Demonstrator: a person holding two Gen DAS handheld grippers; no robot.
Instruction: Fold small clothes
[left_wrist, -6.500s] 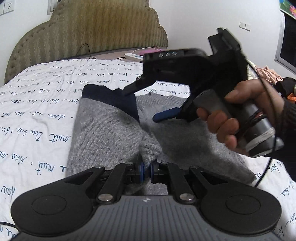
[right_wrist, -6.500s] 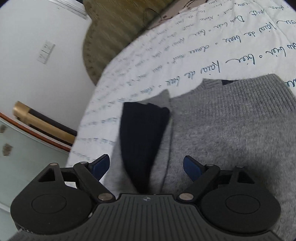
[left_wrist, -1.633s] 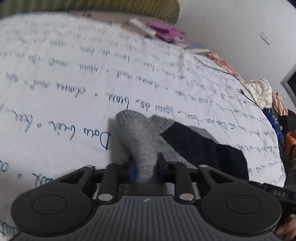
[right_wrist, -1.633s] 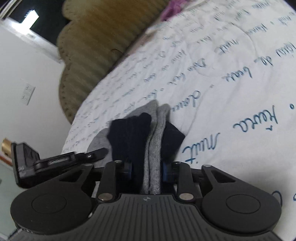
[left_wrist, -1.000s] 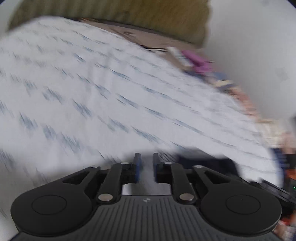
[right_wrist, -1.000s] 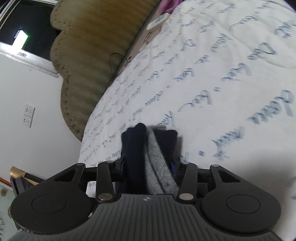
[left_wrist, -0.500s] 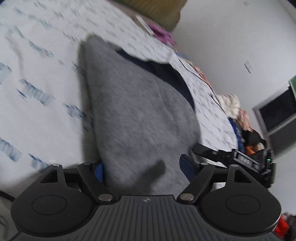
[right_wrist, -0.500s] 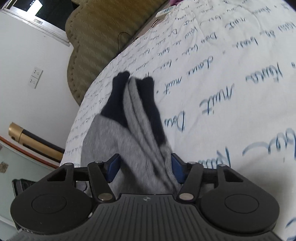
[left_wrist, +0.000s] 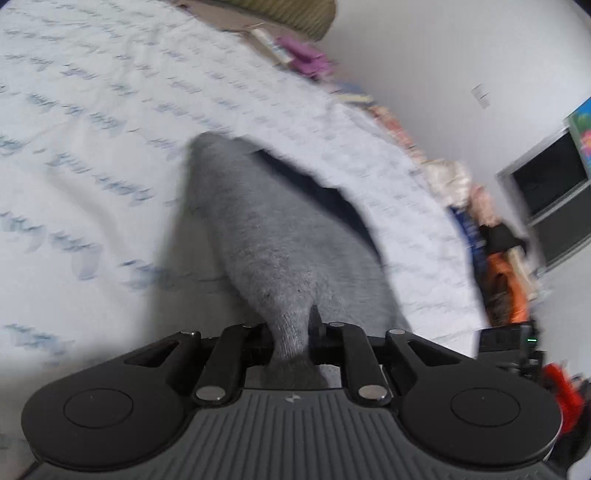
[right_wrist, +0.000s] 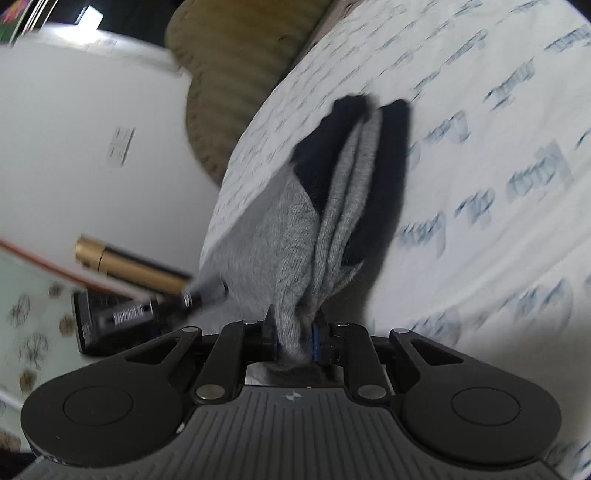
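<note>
One grey knitted garment with dark navy bands (left_wrist: 273, 236) hangs above the bed's white sheet printed with blue script (left_wrist: 92, 155). Two tongs grip it: the left tongs (left_wrist: 293, 338) pinch a grey corner, the right tongs (right_wrist: 295, 338) clamp bunched grey layers. A tan ribbed headboard (right_wrist: 236, 74) backs the bed; one white wall (right_wrist: 74, 147) runs beside its edge.

sweater (left_wrist: 273, 236) on bedsheet (left_wrist: 92, 155) | headboard (right_wrist: 236, 74) behind
</note>
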